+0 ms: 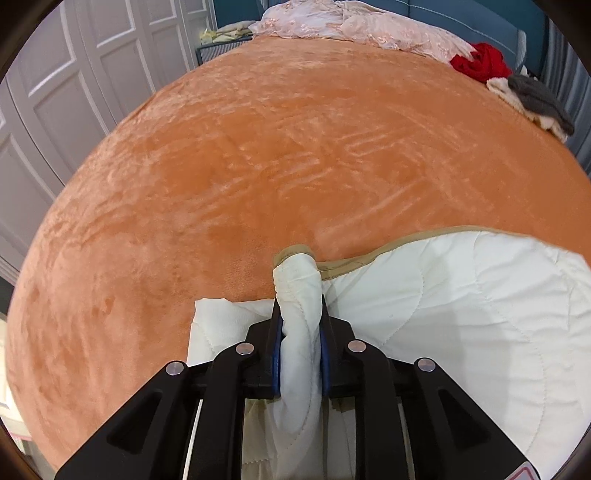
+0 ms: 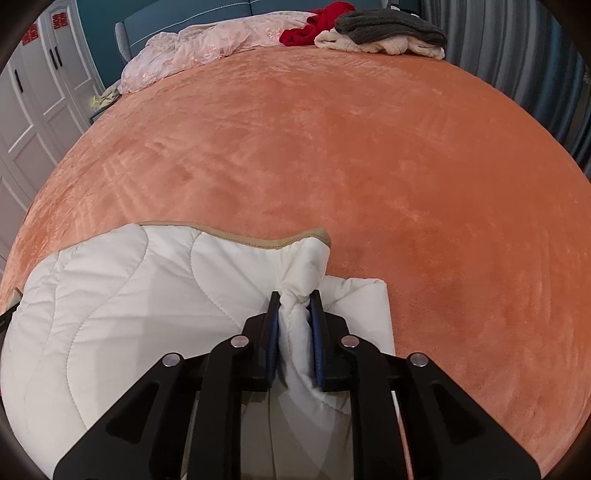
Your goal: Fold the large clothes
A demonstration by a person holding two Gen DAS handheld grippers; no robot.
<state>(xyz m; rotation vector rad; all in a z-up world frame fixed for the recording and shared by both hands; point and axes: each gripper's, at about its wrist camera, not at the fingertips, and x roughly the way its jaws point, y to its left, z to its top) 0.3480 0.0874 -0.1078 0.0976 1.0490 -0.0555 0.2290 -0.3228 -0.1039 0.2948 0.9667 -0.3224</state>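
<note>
1. White quilted garment [image 1: 461,314] with tan trim lies at the near edge of the bed [image 1: 258,166], on an orange plush cover.
2. Left hand-held gripper [image 1: 299,306]: pads pinching a bunched left corner of the garment, tan edge poking out past the tips.
3. Right hand-held gripper [image 2: 295,301]: pinching the bunched right corner of the same garment [image 2: 110,295].
4. Far edge of the bed: pink lace cloth [image 2: 207,48], red cloth [image 2: 317,22], grey cloth [image 2: 388,24] on a cream one.

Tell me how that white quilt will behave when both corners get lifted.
The white quilt is probably floppy: it bunches between both sets of jaws and billows between them. Its puffy stitched padding suggests it is light for its size. The smooth shell may slip.
</note>
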